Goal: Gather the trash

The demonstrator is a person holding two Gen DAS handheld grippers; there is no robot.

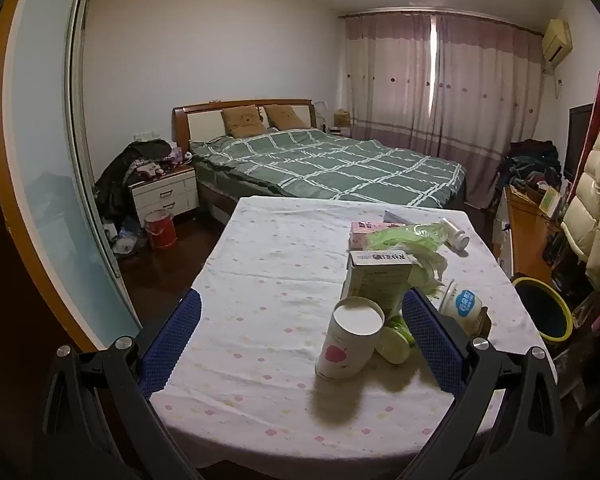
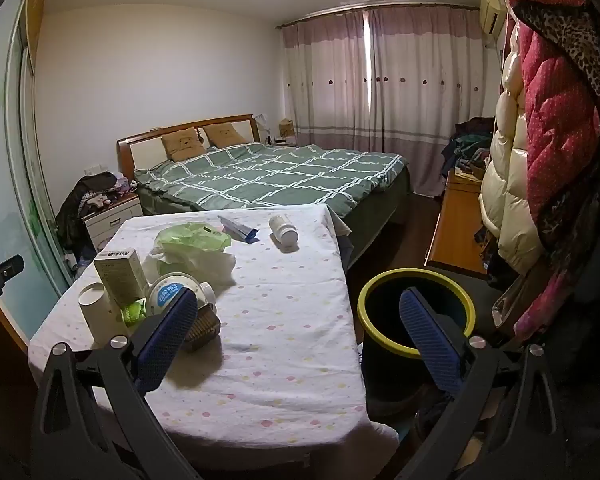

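Note:
Trash lies on a table with a white dotted cloth (image 1: pixel 260 280). A white paper tube with a pink apple print (image 1: pixel 350 340) stands near my left gripper (image 1: pixel 302 328), which is open and empty above the table's near edge. Behind the tube are a carton box (image 1: pixel 380 280), a cup with a blue label (image 1: pixel 462 304), a green plastic bag (image 1: pixel 404 236) and a white pill bottle (image 1: pixel 456 234). My right gripper (image 2: pixel 300 320) is open and empty, between the table (image 2: pixel 280 340) and a dark bin with a yellow rim (image 2: pixel 380 284) on the floor. The bin also shows in the left wrist view (image 1: pixel 556 308).
A bed with a green checked cover (image 1: pixel 332 164) stands behind the table. A nightstand (image 1: pixel 164 196) and a red bucket (image 1: pixel 160 228) are at the left. Hanging coats (image 2: pixel 540 120) and a wooden cabinet (image 2: pixel 456 224) crowd the right side. A sliding glass door (image 1: pixel 48 152) is at far left.

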